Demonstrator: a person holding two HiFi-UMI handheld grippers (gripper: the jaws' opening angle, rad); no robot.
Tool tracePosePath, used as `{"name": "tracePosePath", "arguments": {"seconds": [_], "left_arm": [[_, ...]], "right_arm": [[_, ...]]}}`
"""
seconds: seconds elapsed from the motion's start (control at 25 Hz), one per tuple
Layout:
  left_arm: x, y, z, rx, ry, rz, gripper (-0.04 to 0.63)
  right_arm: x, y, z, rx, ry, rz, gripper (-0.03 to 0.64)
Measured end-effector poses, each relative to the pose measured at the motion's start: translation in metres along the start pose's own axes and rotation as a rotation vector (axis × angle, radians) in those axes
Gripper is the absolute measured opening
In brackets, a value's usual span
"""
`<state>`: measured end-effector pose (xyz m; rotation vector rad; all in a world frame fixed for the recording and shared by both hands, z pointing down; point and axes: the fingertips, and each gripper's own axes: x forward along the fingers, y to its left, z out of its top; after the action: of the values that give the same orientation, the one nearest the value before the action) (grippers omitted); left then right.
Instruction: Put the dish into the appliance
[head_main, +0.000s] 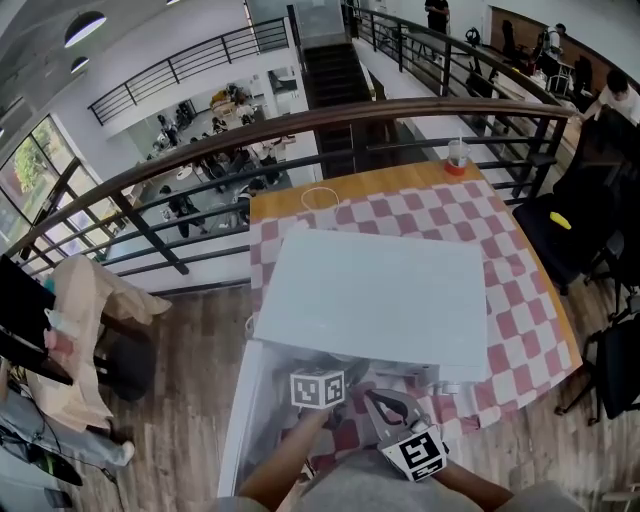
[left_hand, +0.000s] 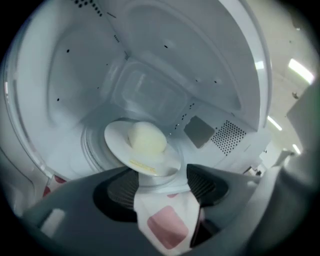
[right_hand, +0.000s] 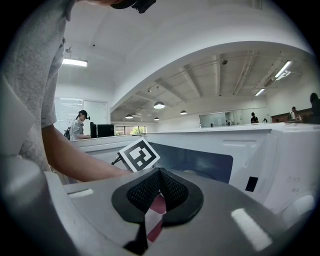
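A white dish (left_hand: 119, 142) with a pale round bun (left_hand: 146, 137) on it sits on the turntable inside the white appliance (head_main: 375, 300), a microwave oven. My left gripper (left_hand: 160, 182) reaches into the cavity and stands open, its pads apart on either side of the dish's near rim without pressing on it. In the head view only its marker cube (head_main: 318, 388) shows at the oven's mouth; the fingertips are hidden under the oven's top. My right gripper (right_hand: 160, 172) hangs just outside the oven's front, at the right of the left one, shut with nothing in it.
The oven stands on a red-and-white checked cloth (head_main: 500, 260) on a wooden table. Its door (head_main: 240, 420) hangs open at the near left. A clear cup (head_main: 458, 155) stands at the table's far edge by a dark railing (head_main: 300, 125). A black chair (head_main: 560, 235) is at the right.
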<state>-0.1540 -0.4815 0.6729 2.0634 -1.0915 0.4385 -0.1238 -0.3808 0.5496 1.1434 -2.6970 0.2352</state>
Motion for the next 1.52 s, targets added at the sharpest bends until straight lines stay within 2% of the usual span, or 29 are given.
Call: {"name": "tracePosePath", "arguments": {"seconds": [0.24, 0.44, 0.6, 0.8, 1.04, 1.28, 1.52], "left_arm": [[-0.003, -0.002, -0.015, 0.176, 0.153, 0.069, 0.305], [-0.007, -0.002, -0.026, 0.202, 0.259, 0.125, 0.307], [-0.009, 0.001, -0.040, 0.237, 0.364, 0.139, 0.296], [-0.009, 0.000, -0.046, 0.161, 0.351, 0.097, 0.290], [-0.028, -0.003, -0.063, 0.105, 0.312, 0.099, 0.298], [-0.059, -0.014, -0.081, 0.035, 0.206, 0.098, 0.299], [-0.095, -0.030, -0.084, 0.100, 0.073, 0.174, 0.235]], "right_arm": [[-0.001, 0.003, -0.001, -0.017, 0.013, 0.004, 0.000], [-0.004, 0.003, -0.001, -0.013, 0.011, 0.000, -0.002], [-0.005, 0.002, -0.003, -0.015, 0.015, -0.004, -0.002], [-0.007, 0.003, -0.001, -0.022, 0.002, -0.006, -0.002], [-0.016, 0.009, -0.001, -0.030, 0.002, -0.013, 0.000], [-0.028, 0.022, -0.008, -0.009, 0.023, -0.014, -0.001], [-0.038, 0.026, -0.014, 0.028, 0.032, -0.033, -0.001]]}}
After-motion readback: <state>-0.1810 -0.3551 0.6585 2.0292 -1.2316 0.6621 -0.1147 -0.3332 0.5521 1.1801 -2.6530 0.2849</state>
